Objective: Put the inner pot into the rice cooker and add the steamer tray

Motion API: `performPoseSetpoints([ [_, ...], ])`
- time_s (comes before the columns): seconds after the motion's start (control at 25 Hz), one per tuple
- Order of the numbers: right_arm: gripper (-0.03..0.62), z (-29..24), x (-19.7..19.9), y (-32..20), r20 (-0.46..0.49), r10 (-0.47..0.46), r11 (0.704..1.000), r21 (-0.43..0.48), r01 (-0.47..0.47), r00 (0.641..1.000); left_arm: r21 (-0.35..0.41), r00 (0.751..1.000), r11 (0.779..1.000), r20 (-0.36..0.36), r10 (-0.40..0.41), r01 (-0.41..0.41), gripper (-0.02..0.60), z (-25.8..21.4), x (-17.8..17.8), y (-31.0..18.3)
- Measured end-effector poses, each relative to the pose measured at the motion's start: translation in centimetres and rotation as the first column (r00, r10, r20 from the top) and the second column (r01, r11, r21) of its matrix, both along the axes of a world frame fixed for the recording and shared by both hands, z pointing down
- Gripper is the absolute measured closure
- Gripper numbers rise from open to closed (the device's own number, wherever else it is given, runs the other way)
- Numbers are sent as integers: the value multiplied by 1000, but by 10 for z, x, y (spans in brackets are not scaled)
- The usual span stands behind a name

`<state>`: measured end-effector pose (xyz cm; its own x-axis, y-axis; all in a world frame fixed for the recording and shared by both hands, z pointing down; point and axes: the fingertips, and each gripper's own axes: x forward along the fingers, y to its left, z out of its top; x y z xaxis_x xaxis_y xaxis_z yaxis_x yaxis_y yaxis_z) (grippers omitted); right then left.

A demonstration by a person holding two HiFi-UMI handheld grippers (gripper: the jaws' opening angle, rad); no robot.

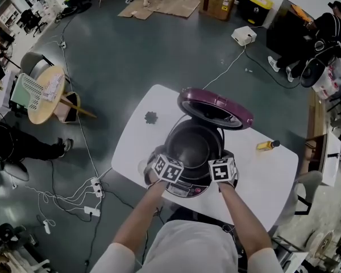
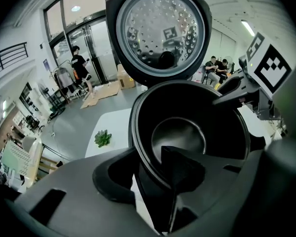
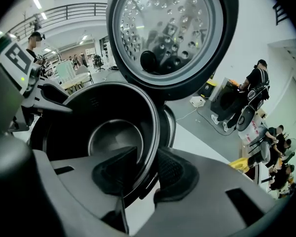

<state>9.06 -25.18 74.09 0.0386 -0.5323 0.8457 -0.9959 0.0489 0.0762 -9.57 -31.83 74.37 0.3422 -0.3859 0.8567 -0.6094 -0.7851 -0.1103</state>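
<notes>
While the inner pot (image 1: 193, 144) sits upright, mouth up, inside the open-lidded rice cooker (image 1: 184, 189) on the worktop (image 1: 261, 181), left hand-held gripper (image 2: 144, 176) and right hand-held gripper (image 3: 146, 172) straddle its opposite rim edges, jaws part-open, not clamping.

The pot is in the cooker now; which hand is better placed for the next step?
Left, probably. The left tongs and the right tongs both straddle the pot rim, open, so equal there. But a pale round thing, perhaps the steamer tray, lies beside the left tongs.
</notes>
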Motion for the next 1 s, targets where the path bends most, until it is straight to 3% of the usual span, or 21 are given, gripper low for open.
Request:
performPoseSetpoints([
  [0.08, 429, 1, -3, 1, 2, 1, 1000, 8, -1, 1000, 23, 1000, 1000, -7, -10, 10, 377, -3, -3, -2],
  [0.24, 381, -5, -6, 1, -1, -14, 999, 45, 14, 1000, 0, 997, 999, -71, -43, 43, 332, -7, -3, -1],
  [0.64, 378, -31, -11, 14, 27, -54, 991, 126, 50, 998, 26, 984, 997, -162, -72, 77, 325, -35, 4, 21],
  [1.0, 379, -52, 17, 40, 36, -55, 982, 185, 48, 998, 32, 965, 996, -250, -73, 83, 322, -62, 44, 48],
])
